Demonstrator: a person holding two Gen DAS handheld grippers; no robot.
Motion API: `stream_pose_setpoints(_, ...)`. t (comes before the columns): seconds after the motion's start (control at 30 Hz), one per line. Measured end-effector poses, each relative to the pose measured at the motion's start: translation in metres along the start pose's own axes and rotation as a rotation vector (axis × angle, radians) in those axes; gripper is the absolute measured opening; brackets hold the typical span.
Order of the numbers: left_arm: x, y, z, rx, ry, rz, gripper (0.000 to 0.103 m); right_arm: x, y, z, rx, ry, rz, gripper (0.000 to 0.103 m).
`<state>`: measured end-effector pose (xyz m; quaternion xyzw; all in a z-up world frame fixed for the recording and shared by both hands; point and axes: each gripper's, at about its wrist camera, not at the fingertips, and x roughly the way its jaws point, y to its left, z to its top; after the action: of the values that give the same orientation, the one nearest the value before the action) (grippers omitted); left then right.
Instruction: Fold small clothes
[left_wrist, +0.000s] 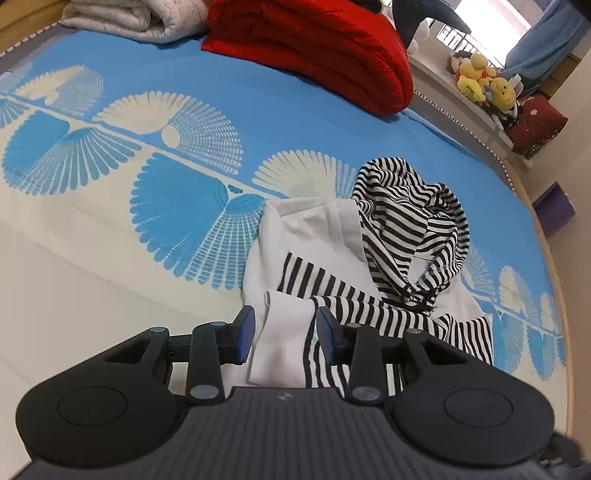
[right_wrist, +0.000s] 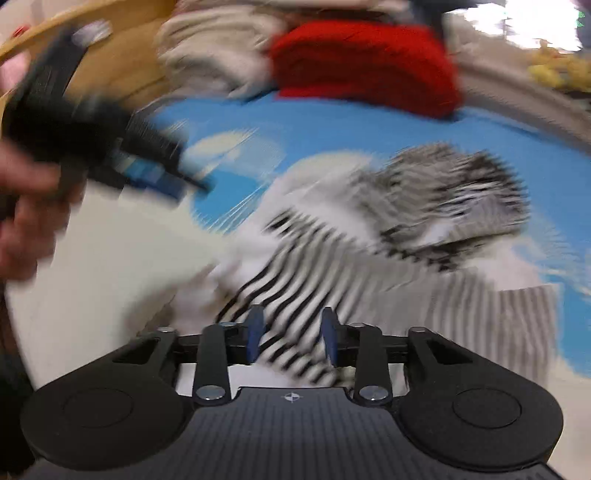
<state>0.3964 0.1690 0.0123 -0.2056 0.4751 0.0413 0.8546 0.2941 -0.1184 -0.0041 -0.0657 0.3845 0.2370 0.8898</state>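
A black-and-white striped hooded top (left_wrist: 373, 258) lies crumpled on the bed (left_wrist: 110, 258), toward its right edge. The left hand-held gripper (left_wrist: 285, 334) hovers over a white sleeve — jaws partly apart, gripping nothing. The right hand-held gripper (right_wrist: 291, 334) — jaws apart — hangs over the striped cloth, empty.

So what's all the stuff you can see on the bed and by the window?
hooded top: one, white with black stripes, crumpled on the bed's near side
bed cover: one, blue and cream fan pattern
red quilt: one, folded, far end of bed
pale quilt: one, grey-white, beside the red one
soft toys: several, mostly yellow, on the window ledge
left gripper: black, blue pads, jaws apart over the top
right gripper: same, jaws apart
hand: one, holding the left gripper
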Motion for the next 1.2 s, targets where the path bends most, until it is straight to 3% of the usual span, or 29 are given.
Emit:
stream_pose_setpoints(0.13, 0.013, -0.002, -0.005, -0.024, 0.035, -0.005, 0.04, -0.01, -0.034, -0.014, 0.125, -0.06, -0.107, 0.05)
stream_pose_setpoints(0.23, 0.025, -0.002, -0.013, -0.027, 0.068, 0.007, 0.04, 0.021, -0.08, -0.034, 0.297, 0.086, -0.255, 0.05)
stream_pose_setpoints(0.4, 0.051, 0.003, -0.023, -0.055, 0.132, 0.043, 0.04, 0.046, -0.168, -0.076, 0.7, 0.198, -0.266, 0.05)
stream_pose_setpoints(0.43, 0.057, 0.005, -0.023, -0.064, 0.14, 0.055, 0.04, 0.045, -0.18, -0.083, 0.752, 0.213, -0.286, 0.047)
stream_pose_setpoints(0.47, 0.062, 0.007, -0.023, -0.072, 0.146, 0.065, 0.04, 0.042, -0.192, -0.091, 0.809, 0.214, -0.272, 0.032)
stream_pose_setpoints(0.57, 0.077, 0.013, -0.024, -0.105, 0.179, 0.092, 0.04, 0.036, -0.217, -0.099, 0.937, 0.222, -0.218, 0.02)
stream_pose_setpoints(0.7, 0.089, 0.01, -0.03, -0.12, 0.215, 0.071, 0.039, 0.036, -0.221, -0.095, 0.941, 0.24, -0.205, 0.02)
stream_pose_setpoints(0.77, 0.089, 0.0, -0.033, -0.068, 0.213, 0.064, 0.024, 0.035, -0.219, -0.093, 0.943, 0.247, -0.206, 0.02)
stream_pose_setpoints(0.8, 0.085, -0.004, -0.034, -0.036, 0.199, 0.068, 0.004, 0.034, -0.218, -0.093, 0.946, 0.248, -0.208, 0.02)
stream_pose_setpoints(0.93, 0.044, -0.013, -0.029, -0.014, 0.087, 0.046, 0.004, 0.022, -0.202, -0.077, 0.881, 0.193, -0.242, 0.038)
stream_pose_setpoints(1.03, 0.019, -0.014, -0.03, -0.011, 0.047, 0.052, 0.004, 0.026, -0.203, -0.075, 0.88, 0.195, -0.276, 0.041)
stream_pose_setpoints(1.13, 0.022, -0.005, -0.035, -0.059, 0.109, 0.073, 0.005, 0.032, -0.217, -0.094, 0.938, 0.248, -0.411, 0.039)
stream_pose_setpoints(1.2, 0.037, -0.002, -0.036, -0.062, 0.187, 0.091, 0.01, 0.029, -0.223, -0.099, 0.946, 0.235, -0.441, 0.038)
